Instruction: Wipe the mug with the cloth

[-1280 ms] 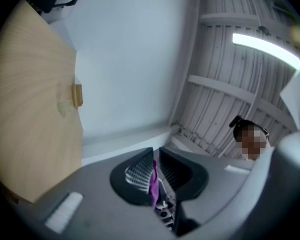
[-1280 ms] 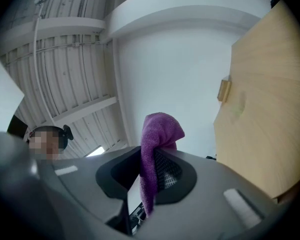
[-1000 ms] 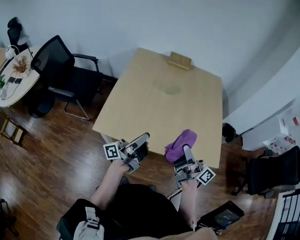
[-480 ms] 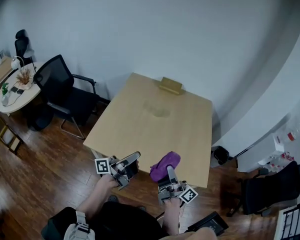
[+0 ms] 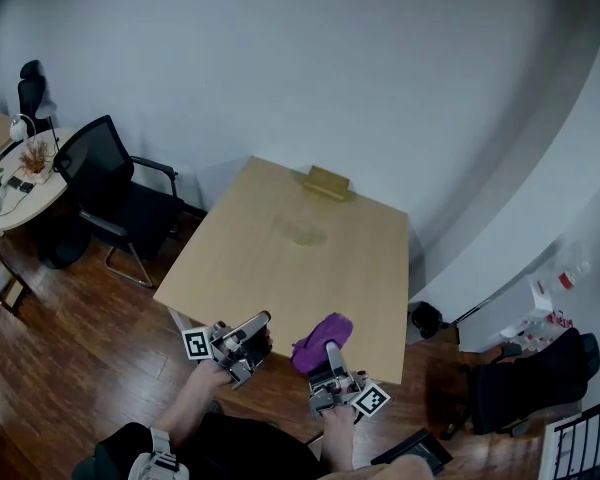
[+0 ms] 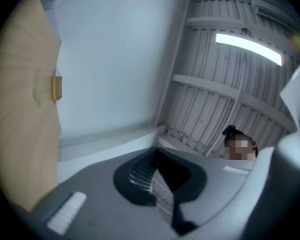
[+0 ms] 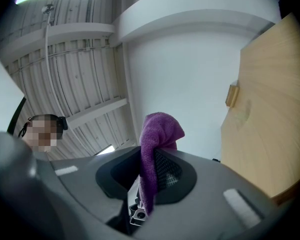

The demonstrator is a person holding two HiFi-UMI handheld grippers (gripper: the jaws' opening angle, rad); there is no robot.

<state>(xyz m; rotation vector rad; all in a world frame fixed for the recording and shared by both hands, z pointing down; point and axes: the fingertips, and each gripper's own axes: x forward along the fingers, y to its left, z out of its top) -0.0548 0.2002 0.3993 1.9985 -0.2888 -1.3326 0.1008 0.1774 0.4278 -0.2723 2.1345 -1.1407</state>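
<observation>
Got the purple cloth [image 7: 159, 130] clamped in the right gripper [image 7: 151, 176], a bunched bit poking up past the jaws, the rest squeezed between them. Got the left gripper [image 6: 159, 180] closed up too, jaws together on nothing at all. Pointing both upward, right at the near edge of the light wooden table [image 5: 280, 268]. Also spotting a small wooden block [image 5: 327, 181] at the table's far edge and a faint smudge [image 5: 305, 235] just in front of it. Off to the left, seeing a black office chair [image 5: 110, 183] on the wood floor [image 5: 70, 338].
</observation>
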